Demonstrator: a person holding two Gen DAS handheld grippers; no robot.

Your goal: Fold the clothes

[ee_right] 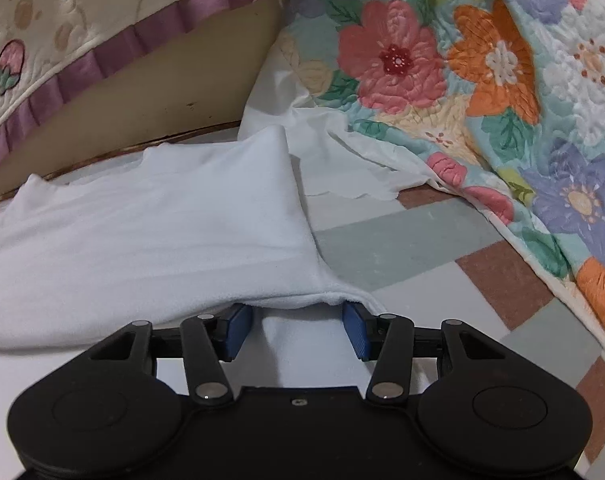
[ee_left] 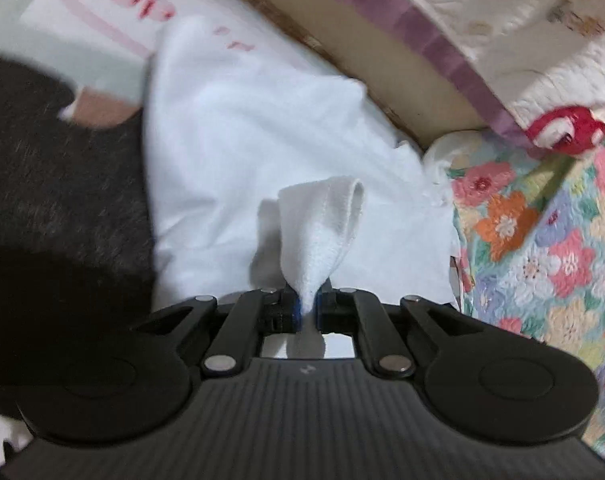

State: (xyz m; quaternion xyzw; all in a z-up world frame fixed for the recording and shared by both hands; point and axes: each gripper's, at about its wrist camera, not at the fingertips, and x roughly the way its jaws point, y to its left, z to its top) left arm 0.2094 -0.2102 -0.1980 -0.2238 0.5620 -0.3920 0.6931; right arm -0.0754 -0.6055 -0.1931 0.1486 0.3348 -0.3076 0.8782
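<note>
A white garment [ee_left: 242, 140] lies spread on the bed, with a pink and red print [ee_left: 114, 4] at its far end. My left gripper [ee_left: 308, 308] is shut on a pinched fold of its ribbed white edge [ee_left: 322, 232], which stands up from the jaws. In the right wrist view the same white garment [ee_right: 142, 220] lies folded over towards the left. My right gripper [ee_right: 298, 320] is open, its blue pads [ee_right: 238, 332] set wide apart. The garment's thick edge drapes across the fingertips, and the pads do not press on it.
A dark fuzzy cloth [ee_left: 54, 184] lies left of the garment. A floral quilt [ee_right: 502, 100] is heaped on the right, over a checked sheet [ee_right: 402, 248]. A cream quilt with a purple ruffle [ee_right: 82, 68] and a beige board [ee_right: 162, 100] bound the far side.
</note>
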